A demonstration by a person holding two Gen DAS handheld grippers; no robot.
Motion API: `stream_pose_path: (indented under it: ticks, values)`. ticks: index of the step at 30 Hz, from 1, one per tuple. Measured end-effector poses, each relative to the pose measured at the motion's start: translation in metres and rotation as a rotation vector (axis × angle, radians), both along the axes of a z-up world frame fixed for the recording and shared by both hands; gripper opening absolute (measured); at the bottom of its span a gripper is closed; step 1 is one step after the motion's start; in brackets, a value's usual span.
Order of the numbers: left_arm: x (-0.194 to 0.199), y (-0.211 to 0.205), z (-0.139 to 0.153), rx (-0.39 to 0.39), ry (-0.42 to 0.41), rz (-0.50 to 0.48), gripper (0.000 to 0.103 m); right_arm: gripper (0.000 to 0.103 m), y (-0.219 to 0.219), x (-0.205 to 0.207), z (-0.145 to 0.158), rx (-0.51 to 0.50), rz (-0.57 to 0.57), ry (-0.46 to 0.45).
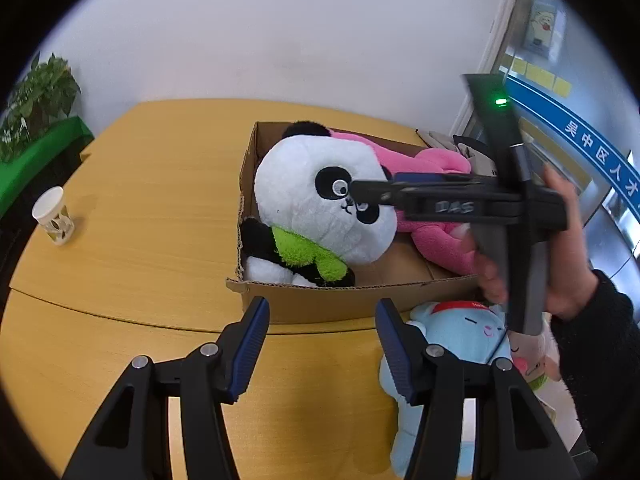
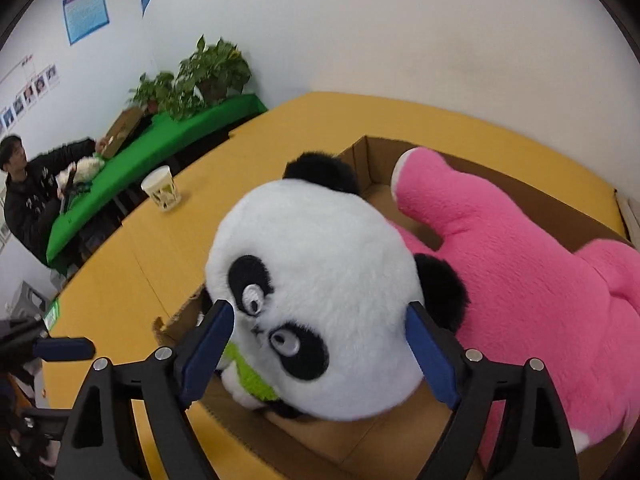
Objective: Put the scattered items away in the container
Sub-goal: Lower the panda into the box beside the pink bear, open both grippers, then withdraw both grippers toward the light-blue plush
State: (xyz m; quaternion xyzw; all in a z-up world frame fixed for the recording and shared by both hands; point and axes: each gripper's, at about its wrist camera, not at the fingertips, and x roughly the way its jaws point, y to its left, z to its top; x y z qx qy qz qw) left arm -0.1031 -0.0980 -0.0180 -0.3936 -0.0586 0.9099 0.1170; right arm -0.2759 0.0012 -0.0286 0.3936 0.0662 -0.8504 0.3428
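A shallow brown cardboard box (image 1: 352,300) on a yellow wooden table (image 1: 140,208) holds a white-and-black plush panda (image 2: 316,280) and a pink plush animal (image 2: 520,272). The right gripper (image 2: 320,356) straddles the panda's head, fingers wide, apparently touching nothing. The left gripper (image 1: 322,344) hangs spread and empty beside a pale blue plush toy (image 1: 460,332) outside the box. Next, probably centre on the blue toy's body before closing.
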Motion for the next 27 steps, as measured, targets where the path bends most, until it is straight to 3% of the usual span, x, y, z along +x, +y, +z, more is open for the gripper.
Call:
stream_pose_path:
  ticks: [1, 3, 5, 9, 14, 21, 27]
  values:
    - [0.005, 0.003, 0.002, -0.002, 0.011, -0.002, 0.055, 0.092, 0.013, 0.012, 0.011, -0.018, -0.021, 0.023]
    - [0.016, 0.01, 0.007, 0.003, 0.039, -0.01, 0.07, 0.098, 0.03, 0.033, 0.031, -0.019, -0.064, 0.086]
    - [0.026, 0.019, 0.011, -0.004, 0.077, -0.015, 0.077, 0.103, 0.056, 0.065, 0.052, -0.017, -0.131, 0.164]
    - [0.048, 0.045, 0.015, 0.008, 0.11, -0.028, 0.078, 0.103, 0.108, 0.123, 0.069, -0.017, -0.259, 0.216]
    - [0.071, 0.08, 0.012, 0.016, 0.106, -0.077, 0.078, 0.103, 0.153, 0.18, 0.064, 0.036, -0.413, 0.215]
    - [0.093, 0.108, 0.014, 0.036, 0.096, -0.122, 0.078, 0.103, 0.189, 0.225, 0.06, 0.065, -0.487, 0.204]
    - [0.099, 0.11, 0.017, 0.032, 0.094, -0.124, 0.078, 0.103, 0.194, 0.231, 0.063, 0.06, -0.491, 0.198]
